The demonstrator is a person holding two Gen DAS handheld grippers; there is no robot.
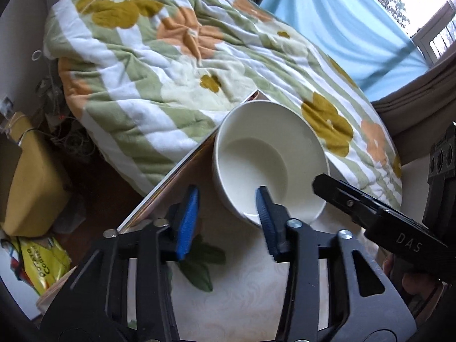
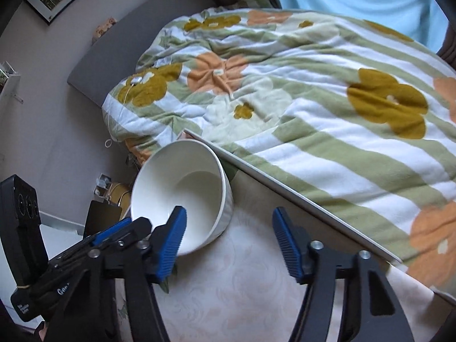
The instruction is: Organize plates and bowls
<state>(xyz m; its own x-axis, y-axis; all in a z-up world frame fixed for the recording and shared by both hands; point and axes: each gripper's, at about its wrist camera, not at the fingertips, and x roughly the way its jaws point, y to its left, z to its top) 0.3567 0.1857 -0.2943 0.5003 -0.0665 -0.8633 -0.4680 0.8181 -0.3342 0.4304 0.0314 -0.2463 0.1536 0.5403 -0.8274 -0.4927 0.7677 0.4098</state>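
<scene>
A white ceramic bowl [image 1: 268,159] sits tilted near the far corner of the table [image 1: 233,285], which has a pale floral cloth. My left gripper [image 1: 228,216] is open just in front of the bowl; its right blue pad [image 1: 265,213] overlaps the bowl's near rim. In the right wrist view the same bowl [image 2: 182,191] stands left of centre. My right gripper [image 2: 228,242] is open and empty, its left pad [image 2: 173,233] over the bowl's near rim. The right gripper's black body [image 1: 370,211] shows at the right of the left wrist view.
A bed with a green, white and orange floral quilt [image 2: 313,99] lies just beyond the table's edge [image 2: 285,182]. A yellow box [image 1: 31,182] and a snack bag [image 1: 42,262] lie on the floor at left. A blue curtain [image 1: 342,28] hangs behind.
</scene>
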